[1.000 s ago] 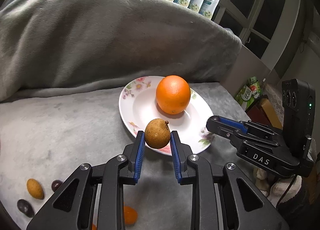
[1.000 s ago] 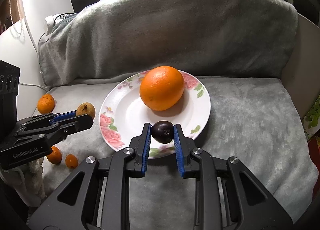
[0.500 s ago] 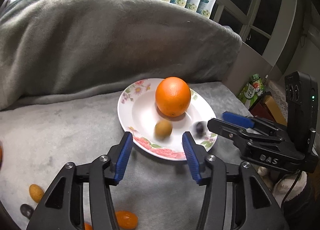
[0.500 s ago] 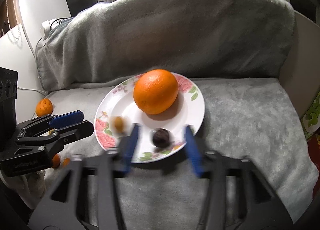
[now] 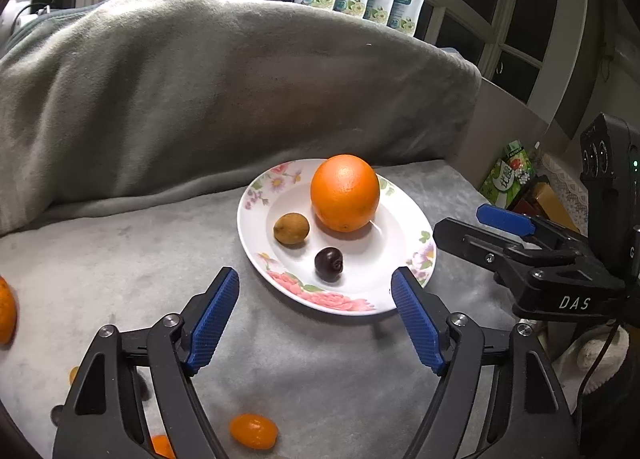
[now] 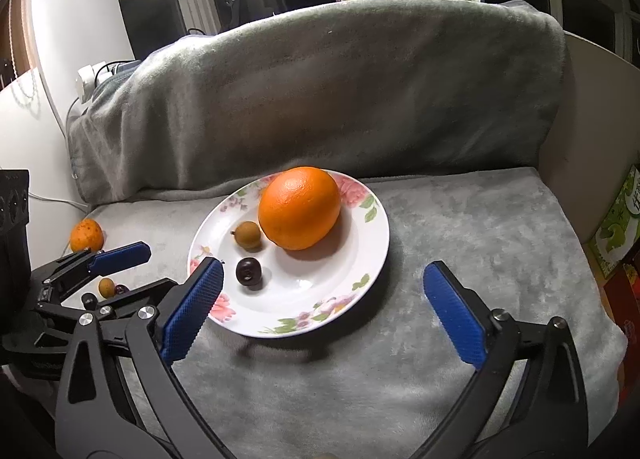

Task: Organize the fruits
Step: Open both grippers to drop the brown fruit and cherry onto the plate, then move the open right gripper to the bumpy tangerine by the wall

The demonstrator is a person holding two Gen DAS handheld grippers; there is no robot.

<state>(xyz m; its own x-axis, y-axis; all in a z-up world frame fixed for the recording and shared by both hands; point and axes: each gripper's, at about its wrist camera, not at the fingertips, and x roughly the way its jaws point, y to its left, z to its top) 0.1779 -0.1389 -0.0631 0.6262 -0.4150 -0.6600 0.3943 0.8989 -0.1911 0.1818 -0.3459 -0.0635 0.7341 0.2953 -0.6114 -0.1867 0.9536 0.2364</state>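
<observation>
Fruits are partly sorted: big orange point(image 5: 345, 192), small brown fruit point(image 5: 291, 228) & dark cherry-like fruit point(image 5: 328, 263) all sit on the floral plate point(image 5: 256, 251), apart from each other, brown one just left of the orange, dark one nearer the plate's front rim.

Left gripper point(image 5: 315, 319) is spread wide, nothing between the pads, hovering just short of the plate's near rim. Right gripper point(image 6: 324, 315) likewise wide apart & empty, straddling the plate's front edge from its own view; its left pad overlaps the rim near the dark fruit, but contact can't be judged.

Step in hand, as I read it: two small fruits are placed, both tools free for the next pick. Leftover pieces lie on the grey blanket point(image 5: 120, 279) off to the left side: an orange-coloured fruit point(image 6: 87, 234) near the blanket's back edge, a kumquat-like one point(image 5: 253, 430) low in the left view, w/ a few more small ones partly hidden behind the left tool's frame.

Next move prob. calls for swinging one tool left & down to a loose fruit, centring it between the pads, closing gently (small, round, likely to roll on soft cloth), then carrying it to a bare patch of plate, e.g. the right half.
</observation>
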